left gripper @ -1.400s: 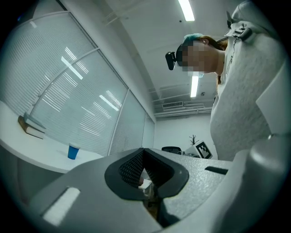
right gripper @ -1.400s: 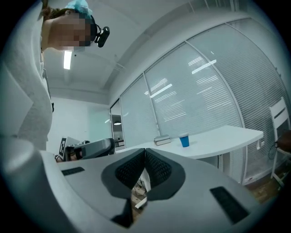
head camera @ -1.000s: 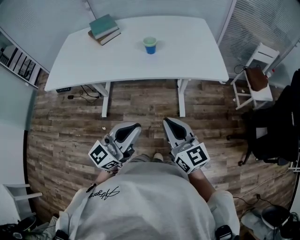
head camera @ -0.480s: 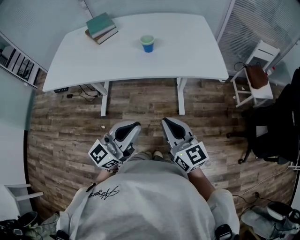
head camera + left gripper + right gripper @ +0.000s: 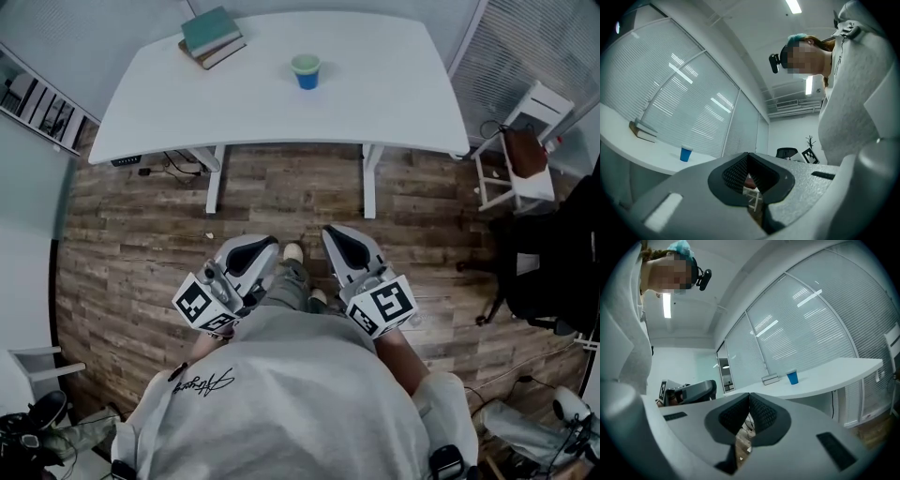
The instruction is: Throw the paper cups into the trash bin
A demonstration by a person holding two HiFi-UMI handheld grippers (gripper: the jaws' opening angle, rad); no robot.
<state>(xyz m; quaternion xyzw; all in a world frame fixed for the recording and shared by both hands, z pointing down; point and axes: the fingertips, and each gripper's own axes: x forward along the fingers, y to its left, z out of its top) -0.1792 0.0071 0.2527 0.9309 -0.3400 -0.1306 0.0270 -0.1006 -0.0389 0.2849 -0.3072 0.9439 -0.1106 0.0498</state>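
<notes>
Light shoe has stepped forward between grey left gripper and grey right gripper, both level at waist, jaws closed, empty. Blue paper cup stands on white table, well ahead across open wood-plank floor.

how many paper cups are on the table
1. The blue paper cup stands upright on the white table, right of the stacked books. No other shows, though one could be hidden elsewhere.

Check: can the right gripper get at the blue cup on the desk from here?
Probably not yet. The right gripper, jaws shut, sits by the person's body; wood floor separates it from the desk bearing the blue cup. Nothing blocks the way; stepping forward should do.
</notes>
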